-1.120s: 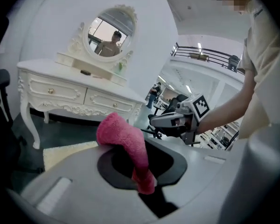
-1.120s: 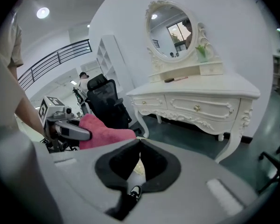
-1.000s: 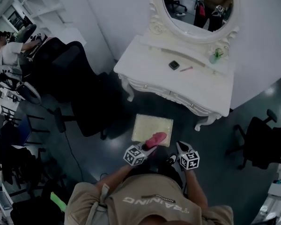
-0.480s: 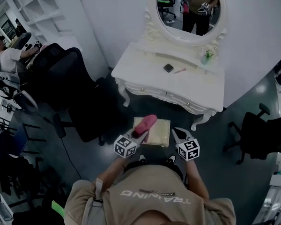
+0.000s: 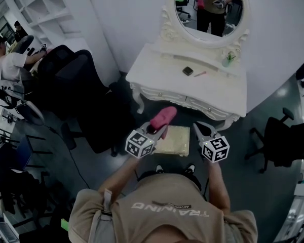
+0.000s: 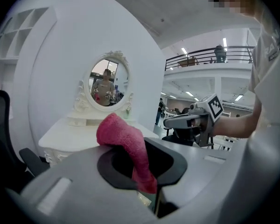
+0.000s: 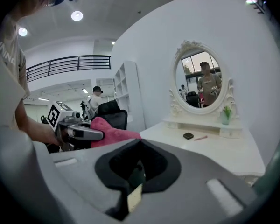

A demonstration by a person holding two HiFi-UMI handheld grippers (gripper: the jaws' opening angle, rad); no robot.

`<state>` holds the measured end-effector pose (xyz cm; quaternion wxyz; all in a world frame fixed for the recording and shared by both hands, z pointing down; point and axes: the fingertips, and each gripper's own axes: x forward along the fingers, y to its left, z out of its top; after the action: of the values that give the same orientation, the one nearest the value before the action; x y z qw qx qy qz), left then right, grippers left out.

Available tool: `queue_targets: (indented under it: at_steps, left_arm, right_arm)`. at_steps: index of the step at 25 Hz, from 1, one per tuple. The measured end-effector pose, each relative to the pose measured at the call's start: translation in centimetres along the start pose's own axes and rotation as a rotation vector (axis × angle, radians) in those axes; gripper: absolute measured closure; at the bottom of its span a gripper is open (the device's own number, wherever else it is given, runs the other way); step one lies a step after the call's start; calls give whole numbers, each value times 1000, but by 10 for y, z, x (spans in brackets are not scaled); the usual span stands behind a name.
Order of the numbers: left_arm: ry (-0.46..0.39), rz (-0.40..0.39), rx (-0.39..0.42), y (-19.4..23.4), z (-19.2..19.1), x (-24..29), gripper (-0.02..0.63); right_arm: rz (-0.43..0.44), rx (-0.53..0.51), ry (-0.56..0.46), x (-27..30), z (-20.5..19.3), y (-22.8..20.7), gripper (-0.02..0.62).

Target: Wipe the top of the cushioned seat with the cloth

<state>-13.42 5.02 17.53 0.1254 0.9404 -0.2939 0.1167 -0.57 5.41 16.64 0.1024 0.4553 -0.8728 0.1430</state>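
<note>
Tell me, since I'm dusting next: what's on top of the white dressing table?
A small dark box, thin pink stick, greenish cup by the mirror; nothing covers the tabletop.

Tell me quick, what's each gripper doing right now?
Left gripper: closed on the pink cloth.
Right gripper: closed, holding nothing.

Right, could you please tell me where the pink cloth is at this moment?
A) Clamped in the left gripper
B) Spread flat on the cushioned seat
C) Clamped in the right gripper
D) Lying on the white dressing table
A: the left gripper view shows the pink cloth pinched between the jaws of the left gripper, while the cushioned seat lies bare below and the right gripper holds nothing.
</note>
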Motion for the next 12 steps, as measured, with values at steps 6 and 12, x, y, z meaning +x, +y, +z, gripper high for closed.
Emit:
queue_targets:
  at_steps: [6, 12]
  left_arm:
    - [-110, 42, 41, 22, 64, -20, 566]
    - [-214, 159, 142, 25, 102, -36, 566]
  right_arm:
    - [-53, -48, -115, -8, 63, 7, 591]
    - [-80, -95, -203, -21, 100, 18, 591]
